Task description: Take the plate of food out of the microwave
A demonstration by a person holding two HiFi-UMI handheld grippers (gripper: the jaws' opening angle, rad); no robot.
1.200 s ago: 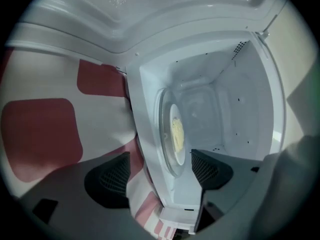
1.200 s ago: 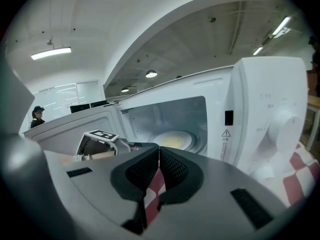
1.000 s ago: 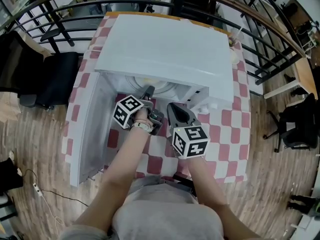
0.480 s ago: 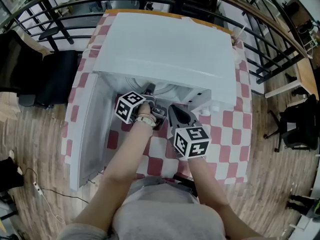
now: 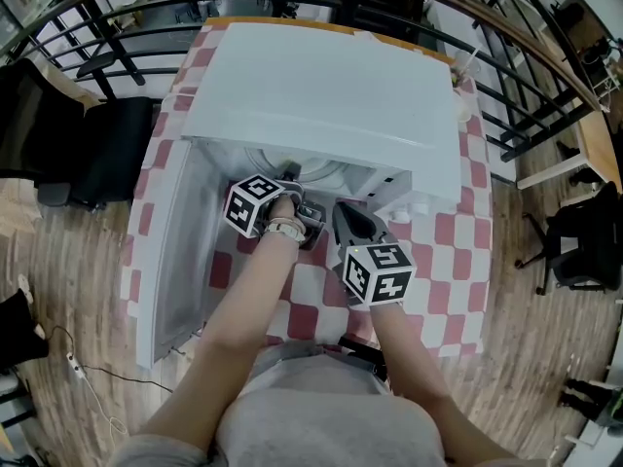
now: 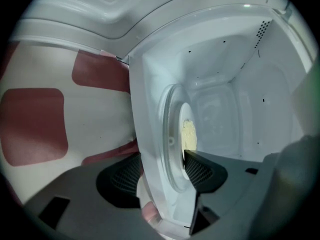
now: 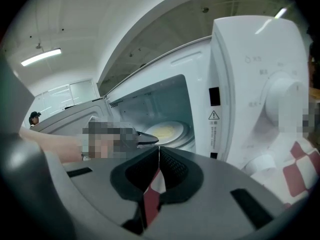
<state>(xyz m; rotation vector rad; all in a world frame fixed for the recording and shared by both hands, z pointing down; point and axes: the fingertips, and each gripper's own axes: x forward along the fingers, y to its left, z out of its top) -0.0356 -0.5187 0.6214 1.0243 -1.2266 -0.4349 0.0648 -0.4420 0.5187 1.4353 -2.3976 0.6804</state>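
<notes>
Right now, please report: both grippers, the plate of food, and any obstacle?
Left gripper in microwave, jaws just closing at the plate rim, not clamped. Right gripper shut, empty, outside. Plate on turntable. Door wide open, no obstacle seen.

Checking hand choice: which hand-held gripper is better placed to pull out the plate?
Left. The left hand-held gripper is in the microwave, jaws just closing about the plate rim; the right hand-held gripper sits shut outside.
</notes>
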